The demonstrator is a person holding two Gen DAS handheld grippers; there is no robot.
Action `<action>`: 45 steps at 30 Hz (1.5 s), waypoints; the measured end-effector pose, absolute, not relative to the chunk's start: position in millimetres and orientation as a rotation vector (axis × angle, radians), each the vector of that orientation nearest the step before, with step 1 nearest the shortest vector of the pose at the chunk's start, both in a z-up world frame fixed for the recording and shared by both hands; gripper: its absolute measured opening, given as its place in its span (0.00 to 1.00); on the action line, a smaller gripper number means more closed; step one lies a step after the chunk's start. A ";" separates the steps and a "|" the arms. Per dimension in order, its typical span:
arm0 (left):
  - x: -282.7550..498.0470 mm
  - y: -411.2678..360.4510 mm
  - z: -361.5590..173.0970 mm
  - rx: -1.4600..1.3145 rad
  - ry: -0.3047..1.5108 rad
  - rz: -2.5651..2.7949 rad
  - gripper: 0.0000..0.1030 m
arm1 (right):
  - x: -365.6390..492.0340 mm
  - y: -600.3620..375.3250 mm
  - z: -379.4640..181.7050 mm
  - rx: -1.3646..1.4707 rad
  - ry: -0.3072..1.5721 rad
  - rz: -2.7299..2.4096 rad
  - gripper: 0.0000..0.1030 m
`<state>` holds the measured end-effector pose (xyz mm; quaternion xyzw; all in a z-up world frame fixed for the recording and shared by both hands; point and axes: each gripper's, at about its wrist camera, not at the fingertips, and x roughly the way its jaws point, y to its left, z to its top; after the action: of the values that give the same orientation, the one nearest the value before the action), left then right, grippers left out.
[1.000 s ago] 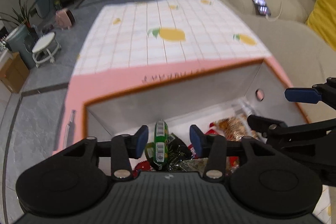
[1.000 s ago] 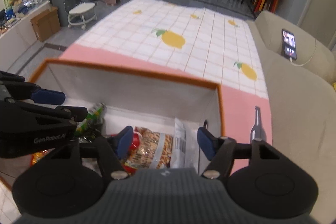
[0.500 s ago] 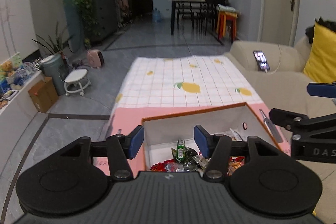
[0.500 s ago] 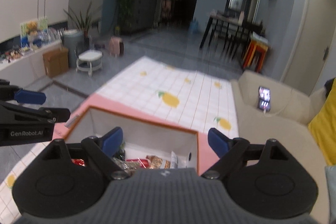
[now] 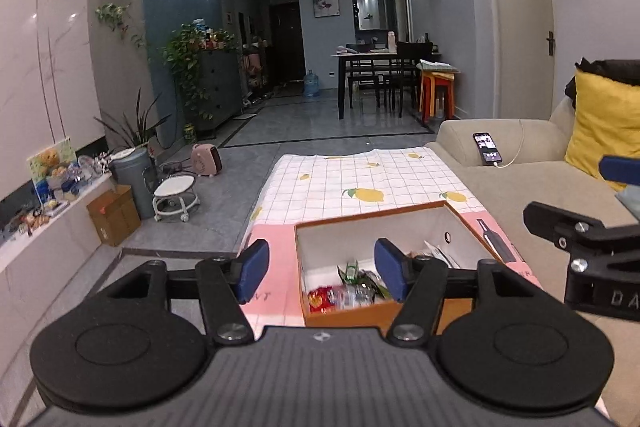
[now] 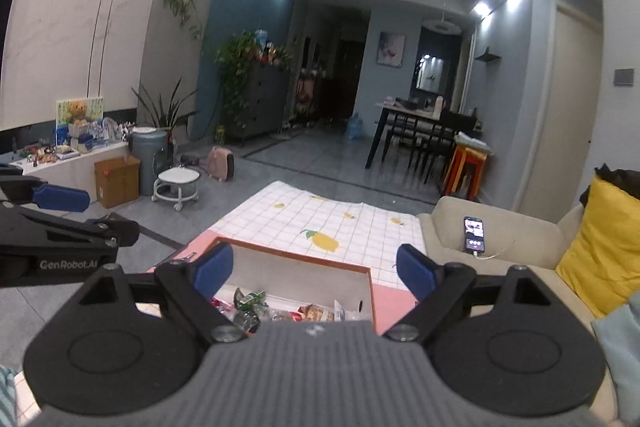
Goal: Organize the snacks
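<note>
An orange-rimmed box [image 5: 372, 213] with white inner walls stands on the pink end of a tablecloth, holding several snack packets [image 5: 346, 289]. It also shows in the right wrist view [image 6: 304, 261], with the snack packets [image 6: 276, 309] inside. My left gripper [image 5: 320, 269] is open and empty, raised well above and in front of the box. My right gripper [image 6: 310, 271] is open and empty, also held high above the box. Each gripper shows at the edge of the other's view.
The table carries a white checked cloth with lemon prints [image 5: 360, 183]. A beige sofa [image 5: 532, 183] with a phone [image 5: 487, 147] and a yellow cushion [image 5: 604, 135] is on the right. A stool [image 5: 175, 193], bin and cardboard box stand on the floor at the left.
Both grippers have risen and pulled back from inside the box, so the box now looks small and far below. Both have opened wider and stay empty.
</note>
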<state>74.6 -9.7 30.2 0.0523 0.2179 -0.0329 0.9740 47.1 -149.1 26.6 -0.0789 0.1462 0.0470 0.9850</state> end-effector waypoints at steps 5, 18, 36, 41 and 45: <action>50.7 -4.6 16.9 0.071 0.452 -0.046 0.77 | 1.7 -137.1 14.7 -0.131 0.277 0.051 0.83; 24.0 -9.1 -14.6 0.095 0.497 -0.072 0.82 | -38.1 -121.2 -18.0 -0.113 0.302 0.029 0.84; 25.3 -8.1 -31.7 0.103 0.578 -0.047 0.82 | -29.7 -133.6 -42.4 -0.092 0.369 -0.016 0.85; 26.4 -8.9 -31.3 0.103 0.580 -0.049 0.82 | -24.8 -133.4 -39.2 -0.096 0.370 -0.012 0.85; 28.8 -9.6 -31.0 0.096 0.579 -0.049 0.82 | -24.6 -133.0 -39.6 -0.093 0.370 -0.013 0.85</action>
<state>28.8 -9.6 -31.0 0.0473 0.2851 -0.0240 0.9570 -24.6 -133.0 -39.6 -0.0463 0.1839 -0.0063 0.9818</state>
